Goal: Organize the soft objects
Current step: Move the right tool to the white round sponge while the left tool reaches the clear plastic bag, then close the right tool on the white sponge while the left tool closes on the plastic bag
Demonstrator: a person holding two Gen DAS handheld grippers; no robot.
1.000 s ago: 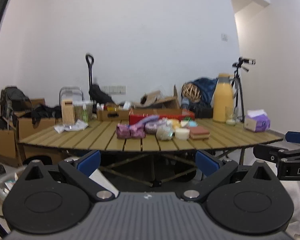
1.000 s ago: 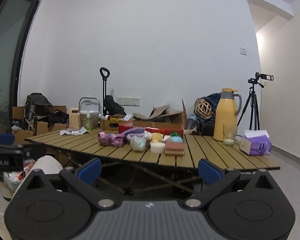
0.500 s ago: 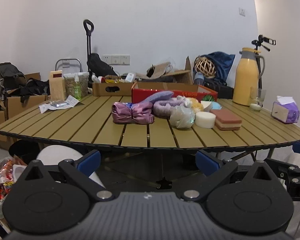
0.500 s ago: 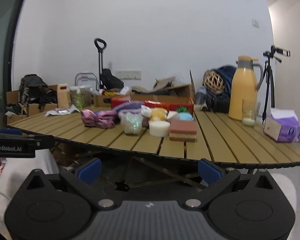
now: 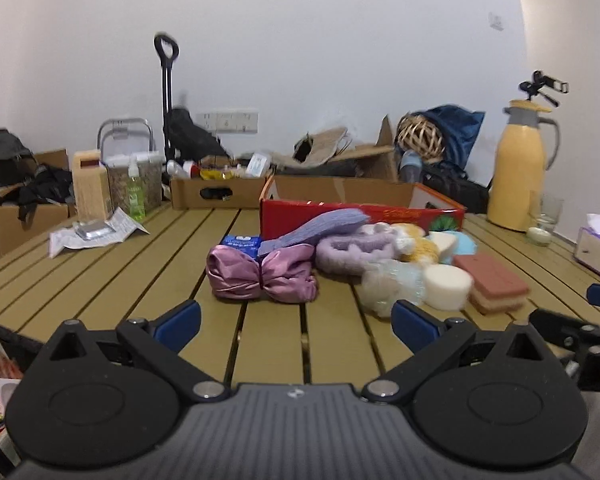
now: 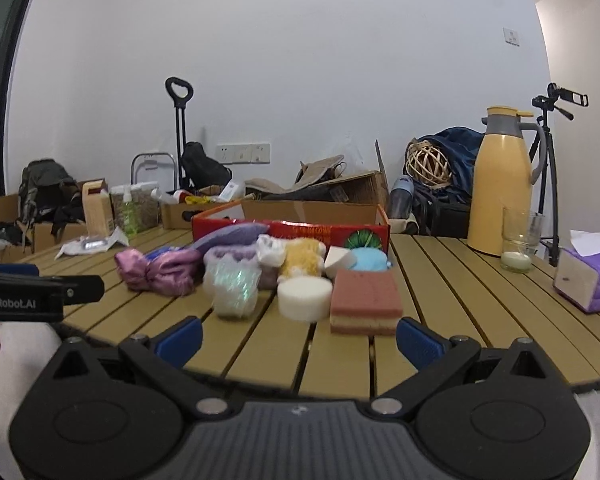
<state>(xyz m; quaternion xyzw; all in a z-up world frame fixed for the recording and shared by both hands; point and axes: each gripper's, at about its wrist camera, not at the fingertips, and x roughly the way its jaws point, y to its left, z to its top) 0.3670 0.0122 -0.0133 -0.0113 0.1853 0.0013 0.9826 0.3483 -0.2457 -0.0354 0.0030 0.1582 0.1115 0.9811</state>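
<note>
A heap of soft things lies mid-table in front of a red cardboard box [image 5: 364, 216] [image 6: 292, 230]. It holds a pink satin bundle [image 5: 262, 276] [image 6: 156, 270], a lilac plush ring [image 5: 350, 250], a shimmery bath puff [image 6: 232, 286], a white round sponge [image 5: 446, 287] [image 6: 304, 298], a pink-and-tan block sponge [image 5: 496, 286] [image 6: 366, 298], a yellow fluffy piece [image 6: 302, 258] and a blue sponge [image 6: 368, 260]. My left gripper [image 5: 296, 322] is open over the table's near edge, facing the satin bundle. My right gripper [image 6: 298, 342] is open just short of the edge, facing the sponges. Both are empty.
A yellow thermos jug [image 6: 500, 180], a glass with a candle [image 6: 518, 246] and a purple tissue box [image 6: 590, 276] stand on the right. Papers [image 5: 96, 234], a green bottle [image 5: 135, 196] and a brown carton [image 5: 216, 192] sit at back left. Bags, boxes and a tripod [image 6: 552, 152] crowd the wall.
Both grippers have come forward and up toward the table; the soft heap now looks larger and nearer. The fingers stayed open.
</note>
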